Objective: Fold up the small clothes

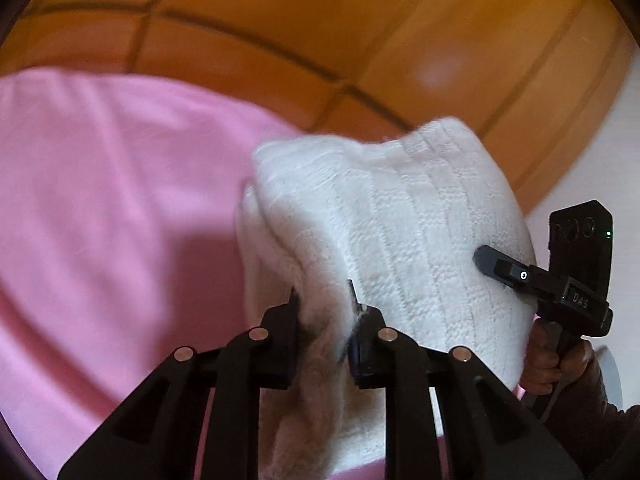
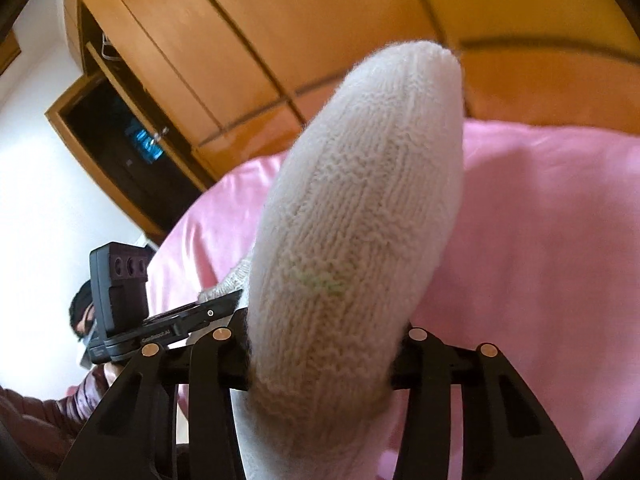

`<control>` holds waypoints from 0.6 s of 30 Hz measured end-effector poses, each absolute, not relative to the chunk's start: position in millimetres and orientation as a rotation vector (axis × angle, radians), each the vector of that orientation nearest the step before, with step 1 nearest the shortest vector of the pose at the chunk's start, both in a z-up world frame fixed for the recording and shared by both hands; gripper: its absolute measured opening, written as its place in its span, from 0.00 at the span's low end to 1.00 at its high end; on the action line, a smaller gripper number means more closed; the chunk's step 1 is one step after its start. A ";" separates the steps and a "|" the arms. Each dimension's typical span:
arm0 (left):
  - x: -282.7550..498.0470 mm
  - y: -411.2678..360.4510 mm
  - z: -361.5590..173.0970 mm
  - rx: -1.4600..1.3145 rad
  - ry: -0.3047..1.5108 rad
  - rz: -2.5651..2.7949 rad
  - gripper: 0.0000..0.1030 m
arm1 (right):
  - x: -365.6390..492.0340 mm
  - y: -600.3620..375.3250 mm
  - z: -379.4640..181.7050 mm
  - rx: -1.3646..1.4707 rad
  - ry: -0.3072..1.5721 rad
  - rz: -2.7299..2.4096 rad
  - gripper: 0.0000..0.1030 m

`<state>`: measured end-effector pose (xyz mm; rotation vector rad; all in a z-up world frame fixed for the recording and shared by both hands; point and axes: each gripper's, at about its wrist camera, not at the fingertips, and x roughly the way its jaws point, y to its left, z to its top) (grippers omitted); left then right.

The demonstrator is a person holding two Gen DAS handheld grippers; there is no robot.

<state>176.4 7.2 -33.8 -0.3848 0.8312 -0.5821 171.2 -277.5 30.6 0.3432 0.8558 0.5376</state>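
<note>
A white knit garment (image 1: pixel 400 216) is lifted above the pink sheet (image 1: pixel 100 208). My left gripper (image 1: pixel 322 300) is shut on a bunched edge of it, and the cloth hangs down between the fingers. In the left wrist view my right gripper (image 1: pixel 504 270) reaches into the garment's right side, held by a hand (image 1: pixel 552 364). In the right wrist view the garment (image 2: pixel 360 208) bulges up as a thick rounded roll, and my right gripper (image 2: pixel 320 356) is shut on its base. The left gripper (image 2: pixel 200 312) shows at the left there, its tips hidden by the knit.
The pink sheet (image 2: pixel 540 240) covers a bed under both grippers. Behind it stands an orange wooden wardrobe (image 1: pixel 280 20). One wardrobe door (image 2: pixel 120 152) is open at the left in the right wrist view. A person's dark sleeve (image 2: pixel 48 412) is at the lower left.
</note>
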 end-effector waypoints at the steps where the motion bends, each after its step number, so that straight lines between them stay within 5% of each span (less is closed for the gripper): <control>1: 180.8 -13.0 -26.0 -0.367 0.824 -0.624 0.17 | 167.0 -289.7 37.3 0.347 0.837 0.514 0.42; 8: 209.6 -160.8 7.2 -0.207 0.817 -0.847 0.17 | 126.8 -424.5 56.6 0.418 0.756 0.235 0.42; 14: 224.1 -297.9 -36.9 0.019 0.964 -0.877 0.18 | 98.3 -529.2 -11.3 0.558 0.864 -0.042 0.43; 18: 215.6 -330.0 -70.7 0.124 0.985 -0.818 0.21 | 77.0 -554.0 -49.7 0.652 0.871 -0.121 0.58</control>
